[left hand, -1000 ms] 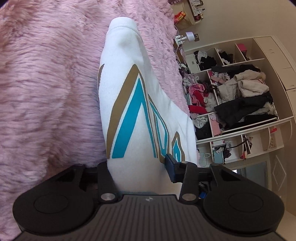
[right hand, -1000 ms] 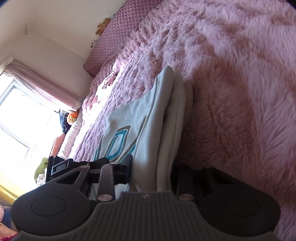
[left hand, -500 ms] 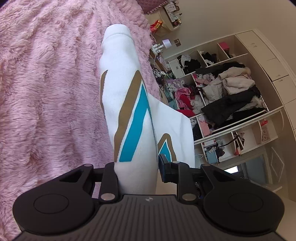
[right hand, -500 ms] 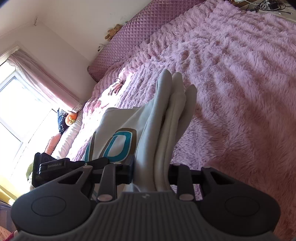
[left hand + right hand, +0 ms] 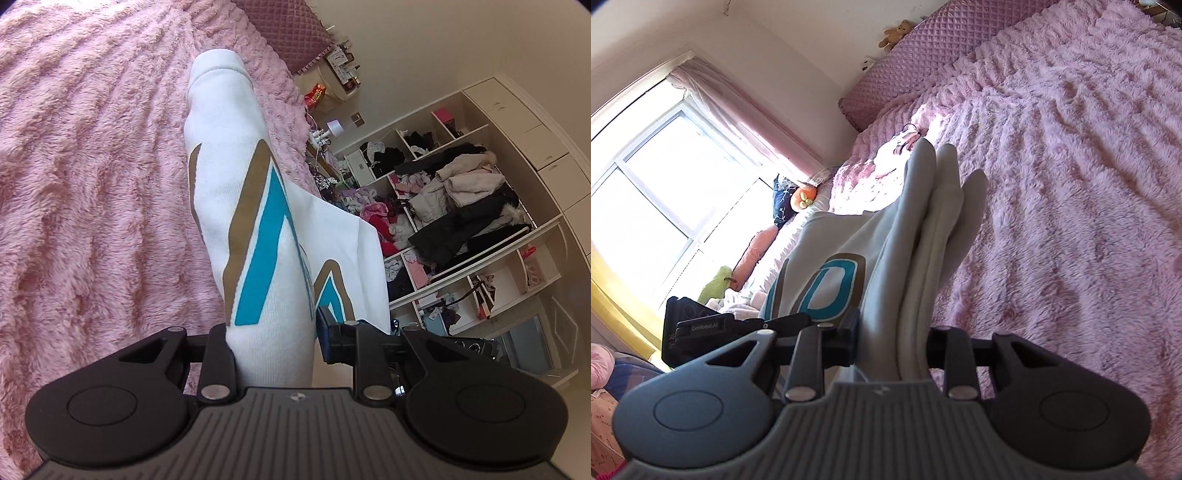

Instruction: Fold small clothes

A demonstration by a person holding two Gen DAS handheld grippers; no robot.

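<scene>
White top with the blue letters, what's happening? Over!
Left gripper and right gripper both clamped on the white top. Top bunched between each pair of fingers, above the pink blanket. Nothing in the way.

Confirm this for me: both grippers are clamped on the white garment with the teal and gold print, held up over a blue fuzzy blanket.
Not quite: the blanket is pink, not blue, as both wrist views show. The rest holds: the left gripper and the right gripper are each clamped on the white garment with the teal and gold print, held up over the blanket.
</scene>
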